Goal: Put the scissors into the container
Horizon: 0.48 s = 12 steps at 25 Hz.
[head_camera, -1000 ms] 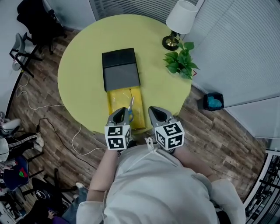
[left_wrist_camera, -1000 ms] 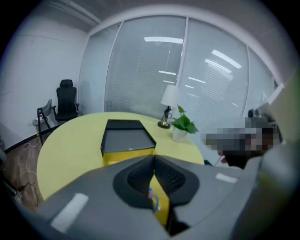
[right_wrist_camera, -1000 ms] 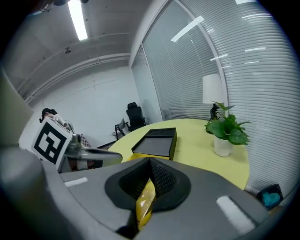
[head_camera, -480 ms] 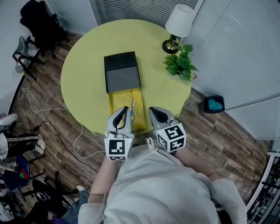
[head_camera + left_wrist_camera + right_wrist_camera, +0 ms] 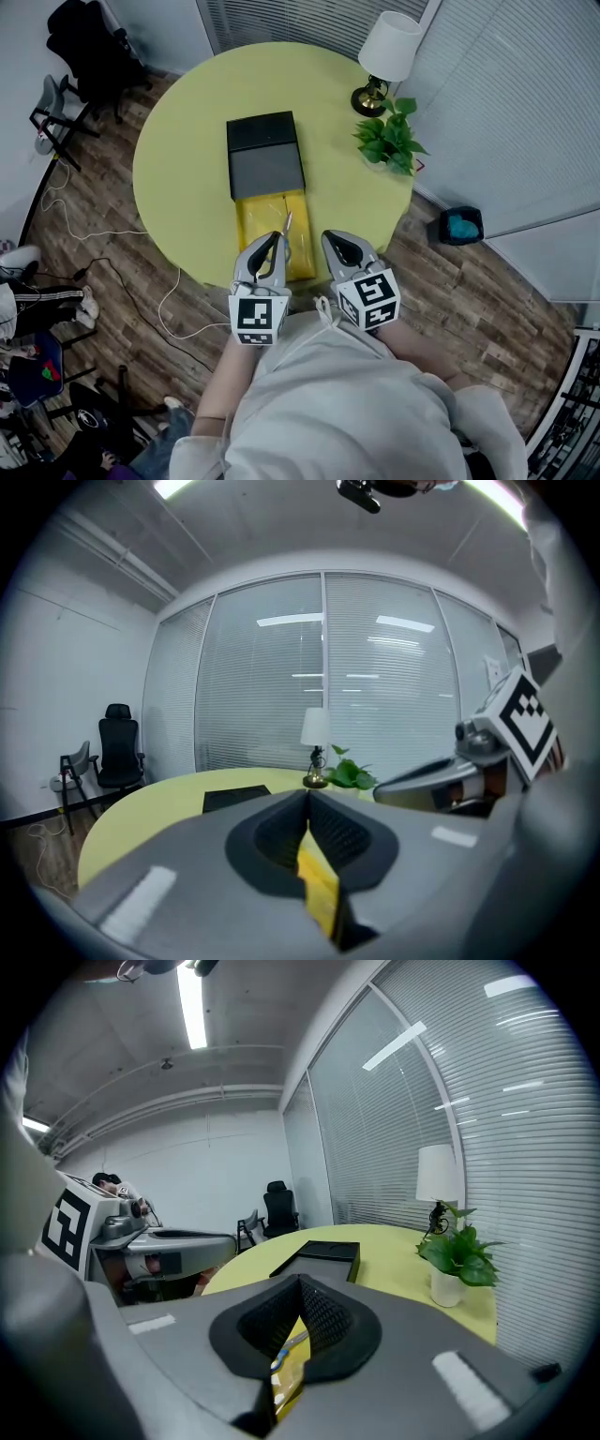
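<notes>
On the round yellow-green table (image 5: pixel 187 169) lies a black container (image 5: pixel 265 155) with a grey top. Against its near end sits a flat yellow tray (image 5: pixel 258 220). The scissors (image 5: pixel 286 226) lie on that tray, blades pointing toward the container; my left gripper hides their handles. My left gripper (image 5: pixel 275 238) hovers over the tray's near part, jaws shut and empty (image 5: pixel 307 795). To the right of the tray my right gripper (image 5: pixel 329 236) hangs at the table's near edge, also shut with nothing in it (image 5: pixel 300 1281). A blue scissor handle (image 5: pixel 278 1361) shows below its jaws.
A white-shaded lamp (image 5: pixel 386 52) and a potted plant (image 5: pixel 389 141) stand at the table's far right. Window blinds run behind it. On the wooden floor are black chairs (image 5: pixel 84 47) at the left, loose cables (image 5: pixel 169 300) and a blue bin (image 5: pixel 459 225).
My left gripper has moved forward over the near part of the yellow tray and now covers the scissor handles. The right gripper has barely shifted.
</notes>
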Each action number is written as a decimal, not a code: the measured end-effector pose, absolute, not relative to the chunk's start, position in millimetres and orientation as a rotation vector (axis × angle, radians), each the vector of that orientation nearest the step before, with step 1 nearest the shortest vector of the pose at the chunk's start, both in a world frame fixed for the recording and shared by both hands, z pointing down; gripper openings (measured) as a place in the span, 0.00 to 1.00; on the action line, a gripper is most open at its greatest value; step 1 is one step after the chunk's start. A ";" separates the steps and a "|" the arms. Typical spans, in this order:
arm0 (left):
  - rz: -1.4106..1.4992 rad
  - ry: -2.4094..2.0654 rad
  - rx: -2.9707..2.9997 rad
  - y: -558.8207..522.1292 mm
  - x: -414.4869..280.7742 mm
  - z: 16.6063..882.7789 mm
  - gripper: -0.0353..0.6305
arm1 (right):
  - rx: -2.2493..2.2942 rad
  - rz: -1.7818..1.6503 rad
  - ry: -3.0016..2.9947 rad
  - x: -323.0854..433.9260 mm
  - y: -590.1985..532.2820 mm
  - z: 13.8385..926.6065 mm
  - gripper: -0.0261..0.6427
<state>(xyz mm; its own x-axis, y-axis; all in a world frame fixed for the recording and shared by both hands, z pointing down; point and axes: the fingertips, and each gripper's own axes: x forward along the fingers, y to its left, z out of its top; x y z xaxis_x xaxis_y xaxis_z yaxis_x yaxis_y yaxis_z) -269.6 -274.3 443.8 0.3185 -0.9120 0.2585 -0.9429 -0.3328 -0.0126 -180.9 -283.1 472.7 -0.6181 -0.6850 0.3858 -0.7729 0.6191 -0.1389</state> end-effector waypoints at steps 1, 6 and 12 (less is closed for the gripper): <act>0.333 -1.717 2.435 -274.1 -268.9 444.9 0.06 | 1.179 0.422 -2.551 -181.4 -283.0 473.0 0.04; 0.337 -1.692 2.420 -274.0 -269.0 450.8 0.06 | 1.182 0.409 -2.555 -182.1 -283.2 472.3 0.04; 0.337 -1.650 2.423 -276.3 -263.9 454.3 0.06 | 1.182 0.415 -2.560 -181.7 -285.2 472.0 0.04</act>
